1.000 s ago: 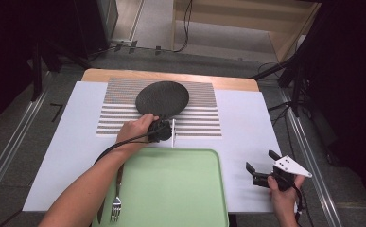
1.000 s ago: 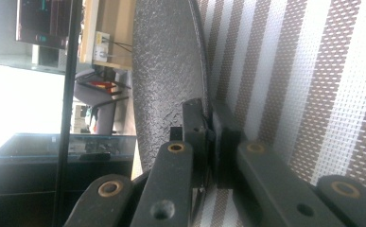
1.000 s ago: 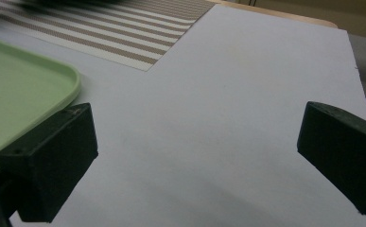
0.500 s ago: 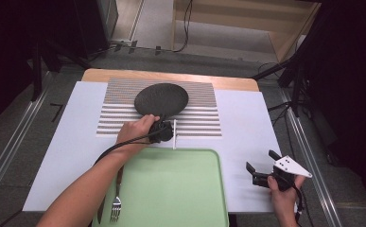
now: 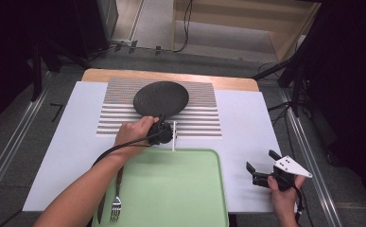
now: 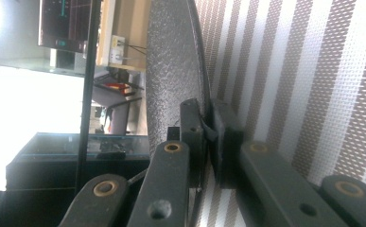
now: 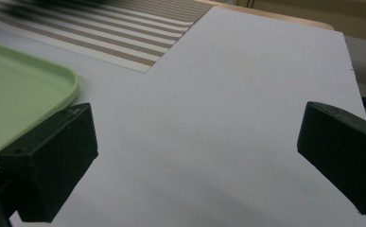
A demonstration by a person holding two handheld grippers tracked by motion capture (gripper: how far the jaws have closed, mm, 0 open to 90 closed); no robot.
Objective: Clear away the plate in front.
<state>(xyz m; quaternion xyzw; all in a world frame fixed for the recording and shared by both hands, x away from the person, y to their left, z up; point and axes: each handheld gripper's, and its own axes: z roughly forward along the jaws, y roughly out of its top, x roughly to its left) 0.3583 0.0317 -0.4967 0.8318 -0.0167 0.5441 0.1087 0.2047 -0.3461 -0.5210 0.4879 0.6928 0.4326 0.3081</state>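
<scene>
The left gripper [image 5: 164,134] sits at the six o'clock edge of the round black textured plate [image 5: 161,99], and in the left gripper view its two jaws are pinched tight on that plate's rim [image 6: 204,118], one pad on the pebbled top face, the other beneath against the mat. The plate lies on the brown-and-white striped woven placemat [image 5: 195,118], toward the twelve o'clock side of the white table sheet [image 5: 247,132] (the gripper's camera is rolled sideways, so the stripes run upright there). Just beside the left gripper, at its three o'clock, a thin white stick [image 5: 174,137] lies across the mat's near edge, its near end at the tray's far rim. The pale green rounded plastic tray [image 5: 171,189] fills the six o'clock side of the sheet. At its nine o'clock a silver metal fork [image 5: 117,203] lies with tines toward the person, a dark knife [image 5: 101,208] alongside. Over at four o'clock the right gripper [image 5: 261,172] hovers above bare white sheet, its jaws spread wide with nothing between them; the right gripper view shows the tray's corner [image 7: 24,85] next to one pad.
</scene>
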